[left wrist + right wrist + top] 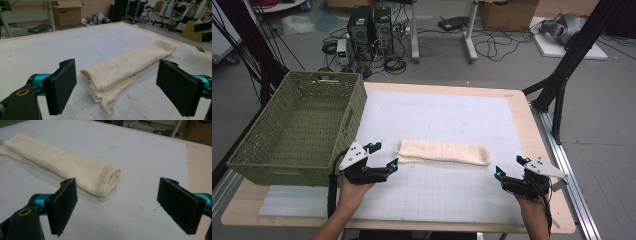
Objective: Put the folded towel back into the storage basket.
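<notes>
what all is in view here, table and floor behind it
folded cloth: one, cream, middle of the white mat
basket: one, green woven, empty, left end of the table
mat: one, white with a grid, covering most of the table
table: one, light wood
computer towers: two, black, on the floor behind, among cables
cardboard boxes: brown, far floor
left gripper: black, fingers open, at the cloth's left end
right gripper: black, fingers open, just right of the cloth
</notes>
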